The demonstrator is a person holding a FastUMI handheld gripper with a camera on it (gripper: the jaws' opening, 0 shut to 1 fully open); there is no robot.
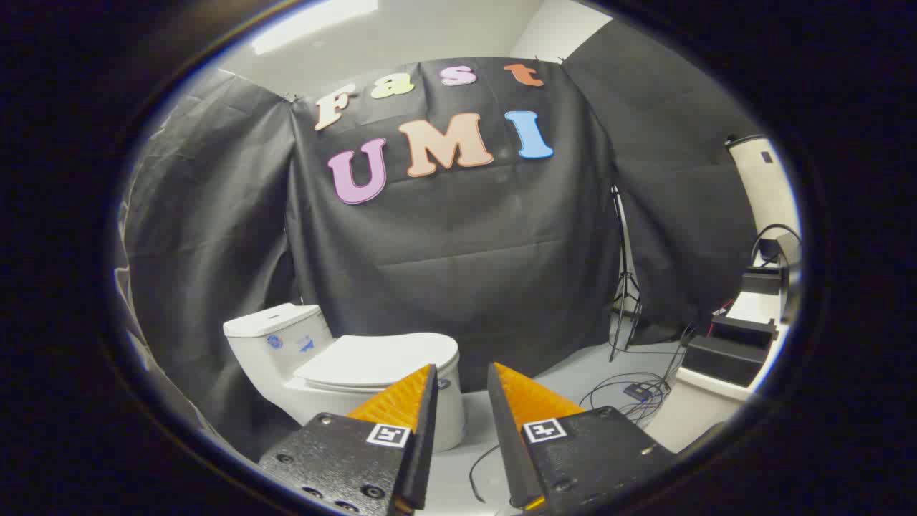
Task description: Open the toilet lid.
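Closest up is the handheld two-finger gripper [462,376], fingers spread with a clear gap between the tips and nothing in them, so it's released and just hanging in the air. Each finger base has a little square black-and-white marker tag [387,434] stuck on it.

Just beyond the left finger sits the white ceramic toilet [315,390], turned sideways so its boxy tank [276,333] is on the far left. Its flat white plastic lid [380,356] is down, lying closed over the bowl, and the left fingertip overlaps the lid's front edge in the picture, though I can't tell if it actually touches.

Past the right finger, loose black cables [634,394] are tangled on the pale grey floor [566,373]. Further back a thin black tripod stand [625,279] leans up against the black cloth wall [466,251], and off to the right there's a white table [688,408] with dark boxes [727,351] on it.
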